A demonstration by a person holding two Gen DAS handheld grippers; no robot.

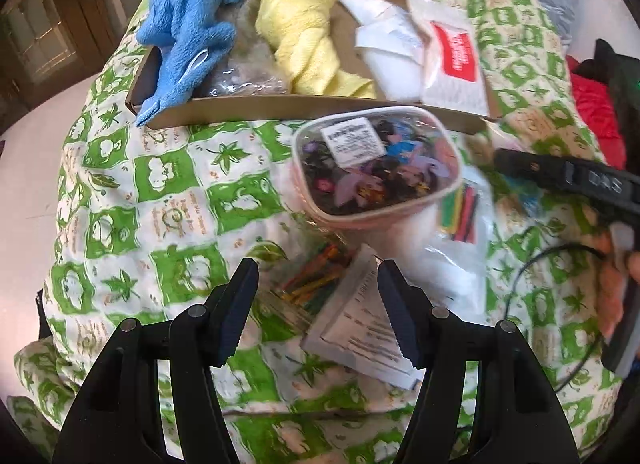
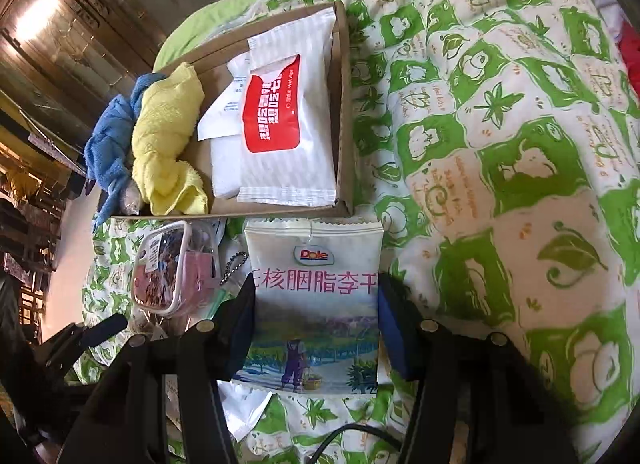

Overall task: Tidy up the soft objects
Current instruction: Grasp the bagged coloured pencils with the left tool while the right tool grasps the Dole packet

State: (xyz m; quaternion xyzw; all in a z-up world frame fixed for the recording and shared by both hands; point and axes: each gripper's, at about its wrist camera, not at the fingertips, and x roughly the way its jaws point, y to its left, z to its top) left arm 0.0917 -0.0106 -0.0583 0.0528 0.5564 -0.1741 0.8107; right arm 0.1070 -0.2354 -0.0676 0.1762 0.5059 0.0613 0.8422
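Dole pouch [image 2: 316, 304] sits clamped in right tool [image 2: 316, 316]; left tool [image 1: 316, 304] gapes, holding nothing, above sachets [image 1: 360, 328].

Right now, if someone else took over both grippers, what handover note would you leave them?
Left gripper: open, empty, hovering over the white packet and bag of sticks on the quilt.
Right gripper: jaws on either side of the Dole pouch, just in front of the box; firm grip not confirmed.
Done: blue towel, yellow towel, wipes pack and white packets are in the box.
Left: Dole pouch, clear pouch, stick bags and white packet remain outside.
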